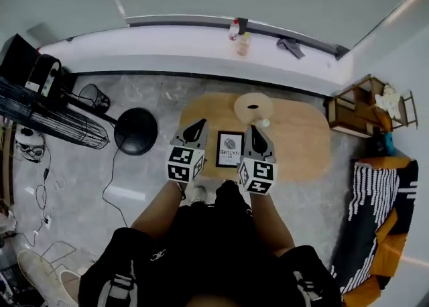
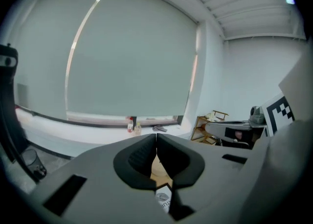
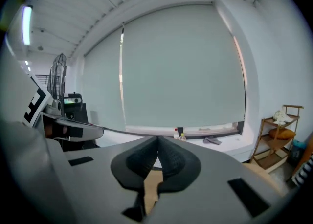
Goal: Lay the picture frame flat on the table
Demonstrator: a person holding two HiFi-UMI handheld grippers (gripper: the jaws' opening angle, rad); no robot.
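Note:
The black picture frame [image 1: 229, 149], with a white print facing up, sits on the oval wooden table [image 1: 301, 145] and seems to lie flat. My left gripper [image 1: 196, 128] hovers just to its left, jaws shut with nothing between them; in the left gripper view [image 2: 156, 140] a corner of the frame [image 2: 164, 199] shows below the closed pads. On the frame's right side is my right gripper [image 1: 258, 139], also shut and empty, with its pads meeting in the right gripper view [image 3: 158, 142]. Neither gripper touches the frame.
A pale round object [image 1: 253, 106] and a small white item [image 1: 265, 123] lie on the table behind the frame. A fan [image 1: 53, 121] and a black round stool [image 1: 136, 131] stand left, a wooden shelf [image 1: 358, 108] right. Bottles [image 1: 238, 34] stand on the windowsill.

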